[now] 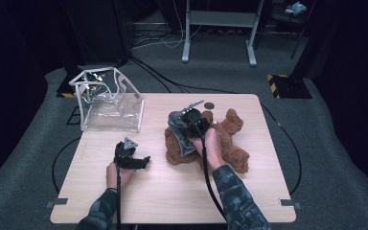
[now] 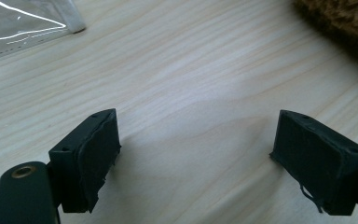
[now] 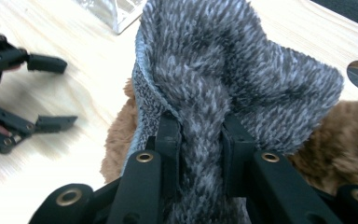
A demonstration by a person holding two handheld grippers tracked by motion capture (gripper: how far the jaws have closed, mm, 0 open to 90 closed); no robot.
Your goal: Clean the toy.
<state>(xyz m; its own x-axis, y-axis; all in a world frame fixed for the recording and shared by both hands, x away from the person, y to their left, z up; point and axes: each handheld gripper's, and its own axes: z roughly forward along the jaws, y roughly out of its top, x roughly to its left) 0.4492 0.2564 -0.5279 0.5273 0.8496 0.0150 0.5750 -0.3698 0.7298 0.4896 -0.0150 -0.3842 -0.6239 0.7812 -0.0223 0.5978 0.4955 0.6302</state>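
My left hand (image 1: 116,173) rests low at the near left, forearm coming in from the bottom edge, and my left gripper (image 1: 136,162) lies nearly level, pointing right, its jaws spread wide with nothing between them. My right hand (image 1: 210,152) reaches farther forward, wrist straight, and my right gripper (image 3: 200,140) has its jaws pinched tight on a fold of grey fleece cloth (image 3: 223,70).

Table (image 1: 172,191) brightly lit amid dark surroundings; close views soft, with faint shadows under tongs.
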